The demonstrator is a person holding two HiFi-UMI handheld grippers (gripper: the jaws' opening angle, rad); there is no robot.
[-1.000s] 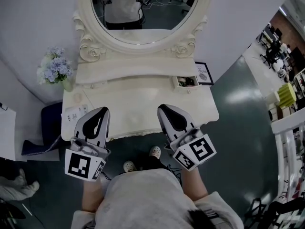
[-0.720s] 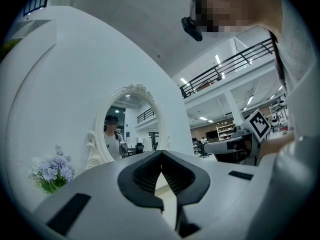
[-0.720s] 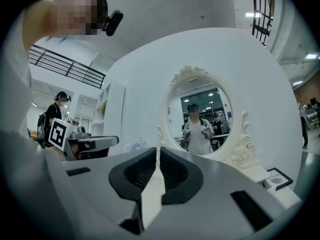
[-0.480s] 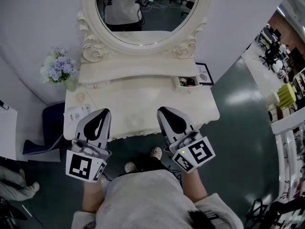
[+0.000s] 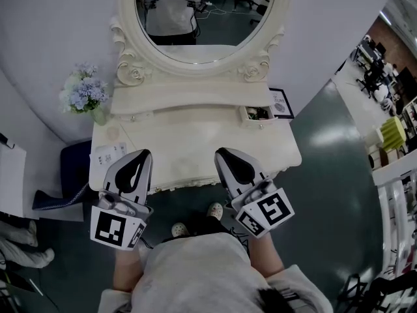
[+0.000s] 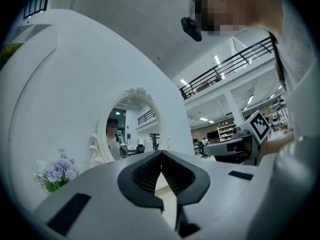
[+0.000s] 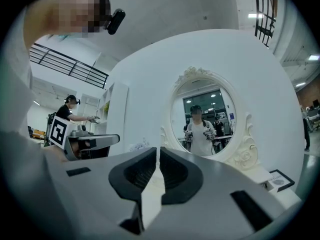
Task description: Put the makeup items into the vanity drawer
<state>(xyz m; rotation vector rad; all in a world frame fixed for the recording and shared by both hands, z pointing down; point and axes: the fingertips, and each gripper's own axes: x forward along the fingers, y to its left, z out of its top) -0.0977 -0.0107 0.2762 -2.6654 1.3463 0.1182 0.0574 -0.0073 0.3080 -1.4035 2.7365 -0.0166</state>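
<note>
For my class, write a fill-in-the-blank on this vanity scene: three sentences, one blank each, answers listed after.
In the head view, the flowers stand at the ____ end of the vanity. The mirror above it has an ____ shape. The left gripper and the right gripper both have their jaws ____, with nothing between them.
Missing words: left; oval; shut.

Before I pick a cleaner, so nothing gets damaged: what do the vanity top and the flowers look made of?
Vanity top: probably cream-painted wood, satin; carved scalloped edge, soft sheen. Flowers: likely artificial, fabric or plastic, matte; pale-blue clusters, too small to be sure.
</note>
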